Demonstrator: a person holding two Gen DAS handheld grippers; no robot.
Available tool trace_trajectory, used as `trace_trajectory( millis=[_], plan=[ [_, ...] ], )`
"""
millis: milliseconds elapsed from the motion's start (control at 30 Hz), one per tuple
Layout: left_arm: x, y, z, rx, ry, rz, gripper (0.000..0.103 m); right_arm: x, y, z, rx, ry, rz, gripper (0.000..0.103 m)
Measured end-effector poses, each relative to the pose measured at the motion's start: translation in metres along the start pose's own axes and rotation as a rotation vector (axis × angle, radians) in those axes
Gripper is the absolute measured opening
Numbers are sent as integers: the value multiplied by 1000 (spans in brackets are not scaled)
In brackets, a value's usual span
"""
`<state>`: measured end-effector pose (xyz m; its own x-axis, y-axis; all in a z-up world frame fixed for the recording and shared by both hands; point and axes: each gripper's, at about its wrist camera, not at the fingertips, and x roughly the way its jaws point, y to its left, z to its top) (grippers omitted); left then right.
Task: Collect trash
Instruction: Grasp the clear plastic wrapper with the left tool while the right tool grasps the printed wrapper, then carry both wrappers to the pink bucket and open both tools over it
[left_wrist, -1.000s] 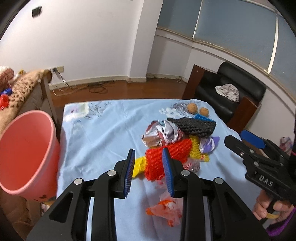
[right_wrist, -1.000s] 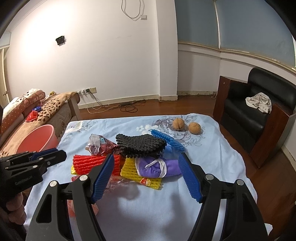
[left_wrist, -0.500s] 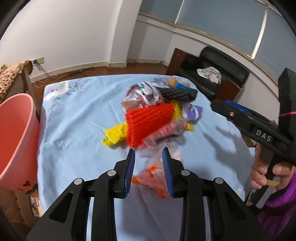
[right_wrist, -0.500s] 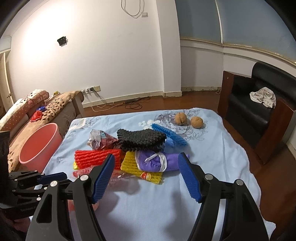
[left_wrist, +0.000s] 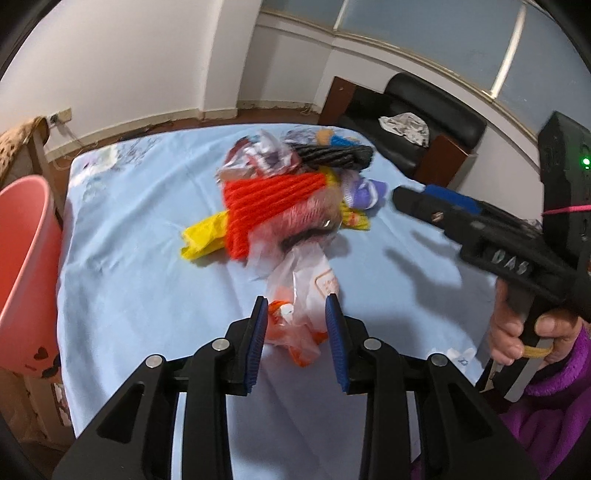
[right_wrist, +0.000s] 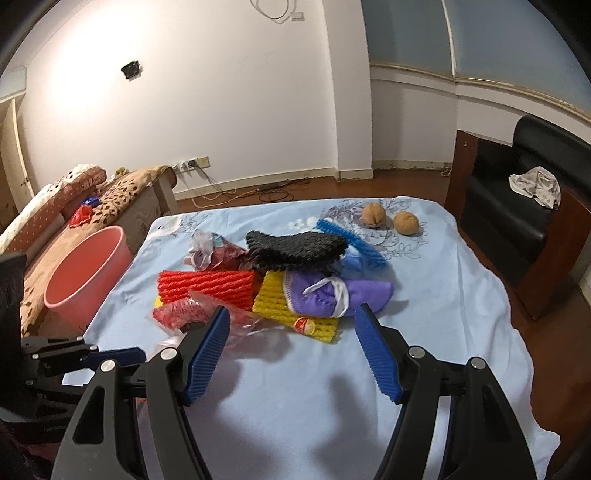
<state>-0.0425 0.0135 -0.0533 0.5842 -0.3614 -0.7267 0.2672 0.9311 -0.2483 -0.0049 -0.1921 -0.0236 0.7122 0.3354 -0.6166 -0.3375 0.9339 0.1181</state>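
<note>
A: Why is the left gripper (left_wrist: 295, 314) sitting so low over the sheet (left_wrist: 129, 295)?

B: It is straddling the orange-and-clear bag (left_wrist: 299, 317), the piece lying nearest of the trash pile (left_wrist: 288, 206). Its jaws are standing about half open, having just been widening slightly, with the bag between them but not pinched, as far as I can tell.

A: And the right gripper (right_wrist: 291, 347)?

B: It is hovering wide open and holding nothing, aimed at the purple pouch (right_wrist: 332, 291), probably waiting its turn.

A: Why is the pink bin (left_wrist: 26, 273) parked at the sheet's left edge?

B: I am guessing so each piece travels only a short way.
</note>
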Motion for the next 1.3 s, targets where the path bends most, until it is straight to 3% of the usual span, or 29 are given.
trace_trajectory(
  millis=[133,267,367,433,800,1000,1067,1300],
  plan=[
    [1,-11,0,50,-9,-14,33,2,5,-2,-14,10,9,69],
    [6,-17,-1,93,-20,22,31,4,6,-3,-16,16,12,69],
    [6,-13,-1,76,-27,31,10,7,7,-4,-19,22,17,67],
    [4,-8,-1,53,-32,24,6,10,10,-4,-27,31,27,64],
    [-10,-5,-3,51,-61,10,4,33,35,0,-100,87,118,48],
    [-16,0,-4,33,-69,13,4,50,45,4,-123,119,145,26],
    [-18,2,-4,27,-69,14,4,51,48,3,-132,124,150,10],
    [-26,3,-7,26,-82,16,4,42,55,1,-143,113,149,3]
  ],
)
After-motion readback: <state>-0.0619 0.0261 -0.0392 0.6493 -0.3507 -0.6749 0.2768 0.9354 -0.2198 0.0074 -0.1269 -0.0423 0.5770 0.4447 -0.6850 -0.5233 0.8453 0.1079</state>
